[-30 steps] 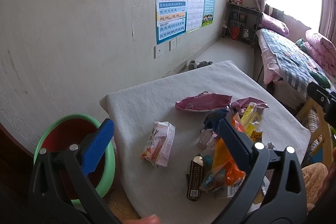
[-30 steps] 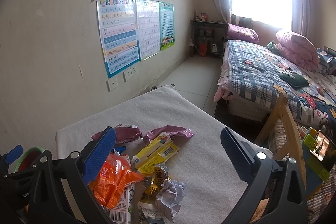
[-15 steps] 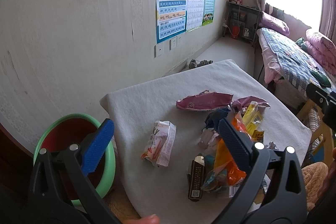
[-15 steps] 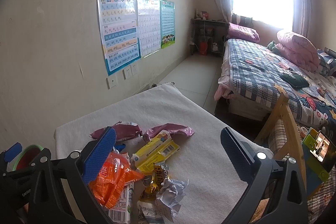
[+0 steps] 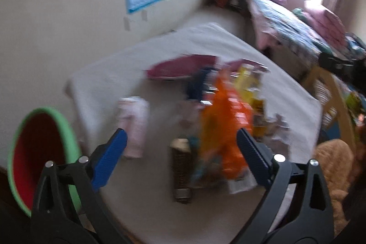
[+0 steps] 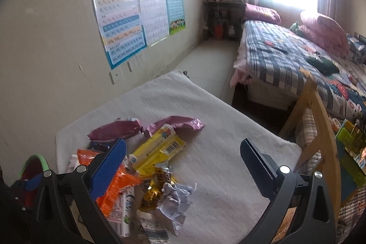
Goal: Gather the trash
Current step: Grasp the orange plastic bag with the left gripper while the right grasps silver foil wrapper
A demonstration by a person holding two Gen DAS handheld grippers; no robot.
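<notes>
Trash, a loose heap of crinkled snack wrappers topped by a bright orange foil packet, lies near the middle of the white towel-covered table, with a pale pink-and-white pouch lying apart toward the table's left edge and a dark brown bar wrapper at the near edge. The left gripper is unclenched, its jaws just beginning to narrow with the brown wrapper and the orange packet's foot seen between the blue pads, nothing pressed yet. To do this pick well, I would settle on one piece, bring the pads low beside it and pinch a raised fold, since thin foil probably slips. The green-rimmed red basin beyond the table's left edge looks the likely drop. The right gripper hangs released and empty over the heap's right side. Its sharp view shows a yellow barcode box, crumpled white paper and torn maroon bags, which the blurred left view smears; the left view alone shows the basin's full mouth.
</notes>
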